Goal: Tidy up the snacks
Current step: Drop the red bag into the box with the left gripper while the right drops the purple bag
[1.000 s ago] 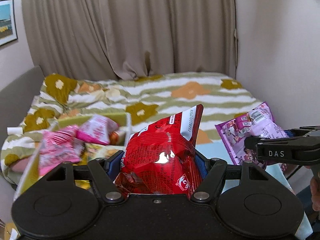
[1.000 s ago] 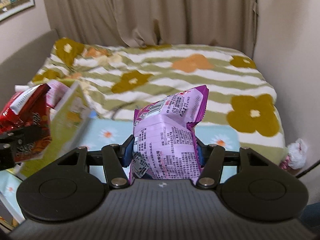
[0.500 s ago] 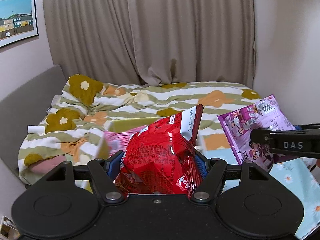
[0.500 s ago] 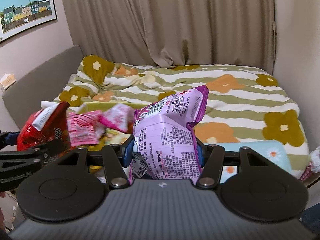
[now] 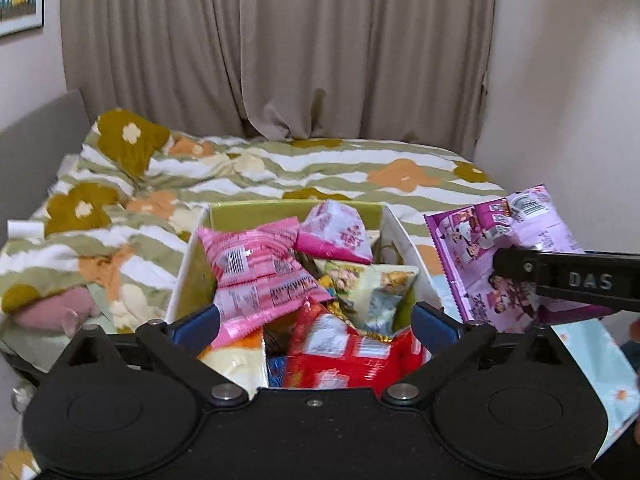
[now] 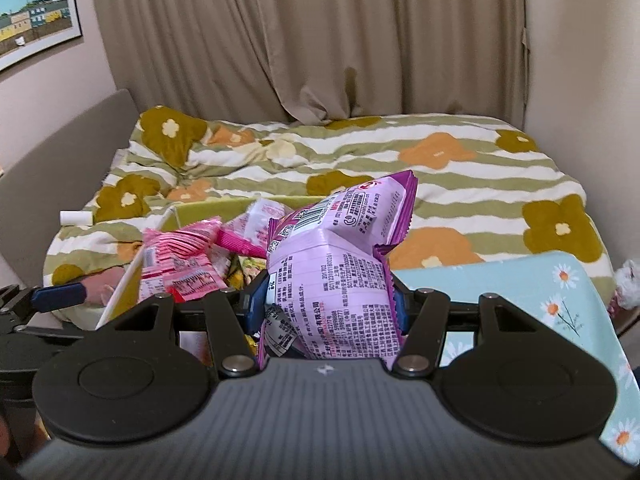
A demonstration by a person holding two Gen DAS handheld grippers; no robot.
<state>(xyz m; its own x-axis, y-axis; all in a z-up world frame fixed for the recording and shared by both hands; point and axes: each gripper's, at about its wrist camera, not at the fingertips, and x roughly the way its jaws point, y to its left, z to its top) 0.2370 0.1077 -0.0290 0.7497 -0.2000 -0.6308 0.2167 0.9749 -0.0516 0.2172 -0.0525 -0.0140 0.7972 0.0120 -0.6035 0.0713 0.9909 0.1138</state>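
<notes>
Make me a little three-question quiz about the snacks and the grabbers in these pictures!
1. True or false: the left gripper grips the red packet.
2. What does the right gripper hold?
   A. pink packet B. purple packet C. nothing
3. Fill in: the pink packet lies in the ____.

Key:
1. False. Its jaws have just been opening; the red packet lies in the box, below the open jaws.
2. B, the purple packet.
3. box
</notes>
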